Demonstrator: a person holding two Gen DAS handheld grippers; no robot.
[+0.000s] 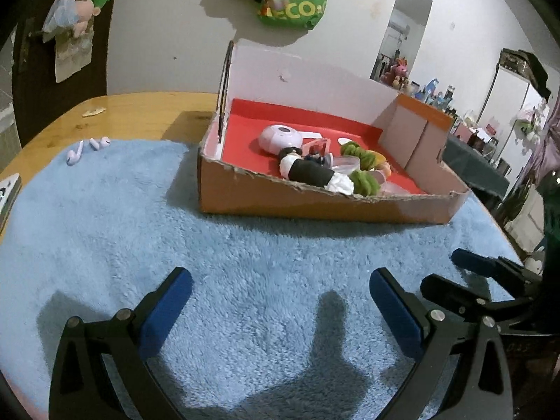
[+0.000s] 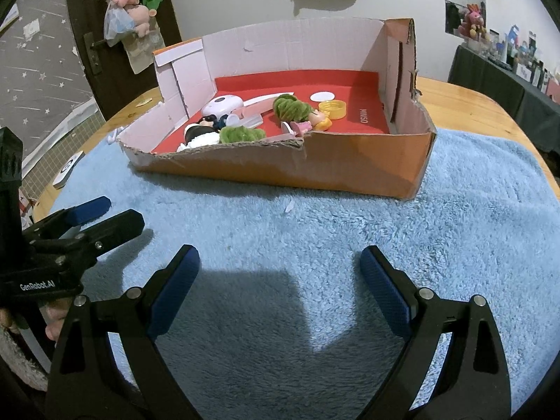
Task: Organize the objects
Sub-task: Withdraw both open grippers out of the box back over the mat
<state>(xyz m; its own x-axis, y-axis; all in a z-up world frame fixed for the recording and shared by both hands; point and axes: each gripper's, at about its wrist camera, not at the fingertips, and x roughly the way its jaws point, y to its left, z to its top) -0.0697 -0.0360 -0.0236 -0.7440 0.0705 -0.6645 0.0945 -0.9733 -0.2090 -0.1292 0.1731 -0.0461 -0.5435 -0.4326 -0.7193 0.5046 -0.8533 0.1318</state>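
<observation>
An open cardboard box (image 1: 315, 206) with a red floor stands on the blue fluffy mat (image 1: 245, 262); it also shows in the right wrist view (image 2: 350, 171). Inside lie a pale pink earbud case (image 1: 280, 137), a black-and-white doll (image 1: 311, 173), green fuzzy pieces (image 2: 290, 106), a small blonde doll (image 2: 315, 122), a yellow cap (image 2: 333, 109) and a white disc (image 2: 322, 96). Two white earbuds (image 1: 87, 148) lie on the mat's far left corner, outside the box. My left gripper (image 1: 280, 297) and right gripper (image 2: 280, 273) are open and empty, low over the mat in front of the box.
The mat covers a wooden table (image 1: 140, 112). A white card or device (image 2: 66, 171) lies at the mat's left edge. Plush toys hang on the door (image 2: 129, 3) and a green bag hangs on the wall (image 1: 297, 0). A cluttered shelf (image 2: 507, 56) stands to the right.
</observation>
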